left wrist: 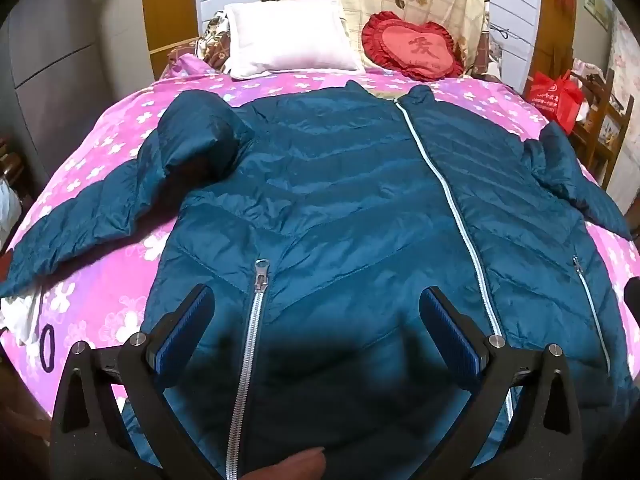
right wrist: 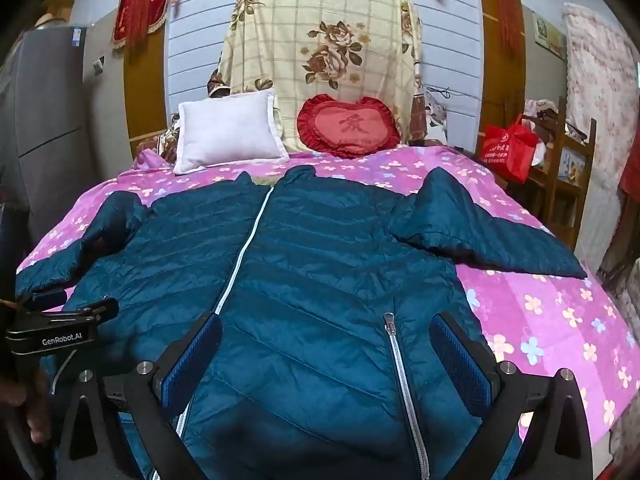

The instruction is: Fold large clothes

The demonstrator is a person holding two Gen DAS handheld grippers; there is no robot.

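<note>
Jacket [left wrist: 340, 208] lies zipped and face-up across the pink bedspread [right wrist: 540, 320], its 2 sleeves spread wide below the white pillow [right wrist: 228, 136], seemingly flattened for folding, while left gripper [left wrist: 316, 320] and right gripper [right wrist: 326, 344] hover open-jawed above its hem.

Puffer jacket [left wrist: 340, 200] lying across bedspread [left wrist: 120, 264] middle; pillow [left wrist: 288, 40] and heart cushion [left wrist: 416, 50] sitting at far edge.
</note>
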